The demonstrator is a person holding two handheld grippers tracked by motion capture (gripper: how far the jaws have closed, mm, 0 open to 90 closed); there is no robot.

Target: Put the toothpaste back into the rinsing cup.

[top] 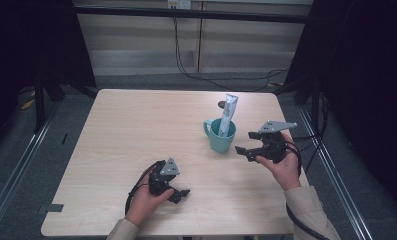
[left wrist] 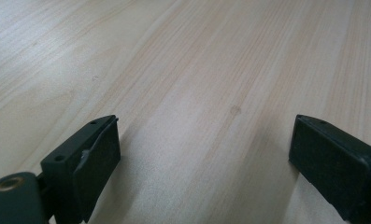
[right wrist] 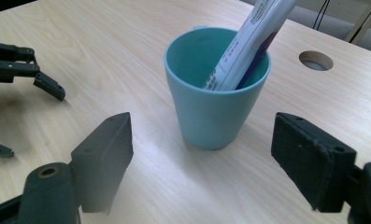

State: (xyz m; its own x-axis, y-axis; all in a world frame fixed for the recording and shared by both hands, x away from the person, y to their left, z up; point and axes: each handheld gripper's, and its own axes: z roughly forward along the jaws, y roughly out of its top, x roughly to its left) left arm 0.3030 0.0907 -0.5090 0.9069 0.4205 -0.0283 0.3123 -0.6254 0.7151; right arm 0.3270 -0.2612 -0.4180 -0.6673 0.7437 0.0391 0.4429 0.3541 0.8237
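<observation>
Right gripper (right wrist: 199, 154), jaws gaping, is lining up just beside the teal cup (right wrist: 211, 98); squaring both pads around its wall, under the leaning tube (right wrist: 253, 37), looks wise.

Left gripper (top: 178, 192), also wide open, is idling well apart from the cup.

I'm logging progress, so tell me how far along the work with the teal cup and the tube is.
Looks done: the tube stands leaning inside the teal cup, upright on the table. In hand: nothing; the right tool is open, jaws either side of the cup, not touching. The left tool is open over bare wood. Left, if anything: perhaps closing on the cup.
</observation>
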